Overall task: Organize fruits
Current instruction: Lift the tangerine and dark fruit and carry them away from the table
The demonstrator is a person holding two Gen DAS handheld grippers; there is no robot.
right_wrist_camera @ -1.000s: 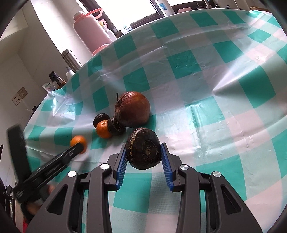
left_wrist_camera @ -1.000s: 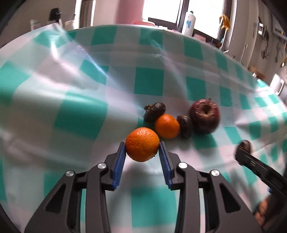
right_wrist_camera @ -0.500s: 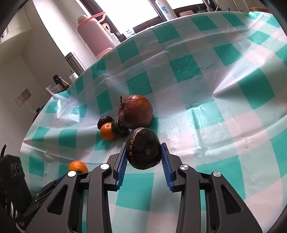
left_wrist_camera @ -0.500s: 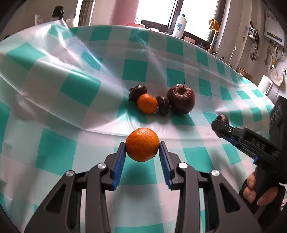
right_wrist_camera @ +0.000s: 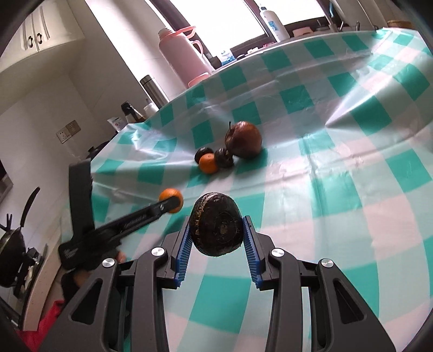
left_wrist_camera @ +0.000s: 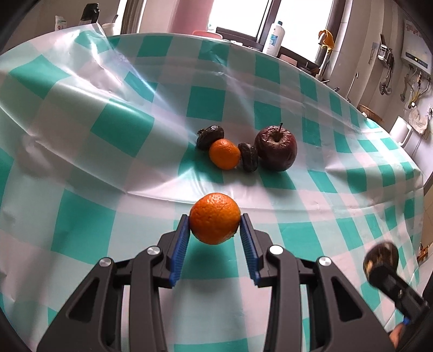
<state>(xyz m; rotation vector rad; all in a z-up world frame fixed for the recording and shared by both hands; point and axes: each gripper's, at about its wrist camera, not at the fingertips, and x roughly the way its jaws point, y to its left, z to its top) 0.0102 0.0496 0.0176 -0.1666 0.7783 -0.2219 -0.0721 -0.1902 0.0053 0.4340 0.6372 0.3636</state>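
The left claw (left_wrist_camera: 214,230) is clamped on an orange tangerine (left_wrist_camera: 214,218), its blue ribbed pads pressing the fruit from both sides and holding it clear above the counter (left_wrist_camera: 94,168), which is covered in a teal-and-white checked plastic cloth. The right claw (right_wrist_camera: 216,234) is clamped in the same way on a dark, wrinkled round fruit (right_wrist_camera: 215,224), also held off the cloth. In the left wrist view, a cluster of fruit lies on the counter at about twelve o'clock from the held tangerine: a second tangerine (left_wrist_camera: 224,154) touches a dark shrivelled fruit (left_wrist_camera: 210,133) at its ten o'clock and another dark fruit (left_wrist_camera: 248,157) at its three o'clock, and a wrinkled dark-red apple (left_wrist_camera: 275,149) stands stem up just beyond that one. At the far edge of the counter, in the right wrist view, a pink thermos (right_wrist_camera: 181,54) stands at eleven o'clock from the cluster, with a white bottle (right_wrist_camera: 272,21) by the window.
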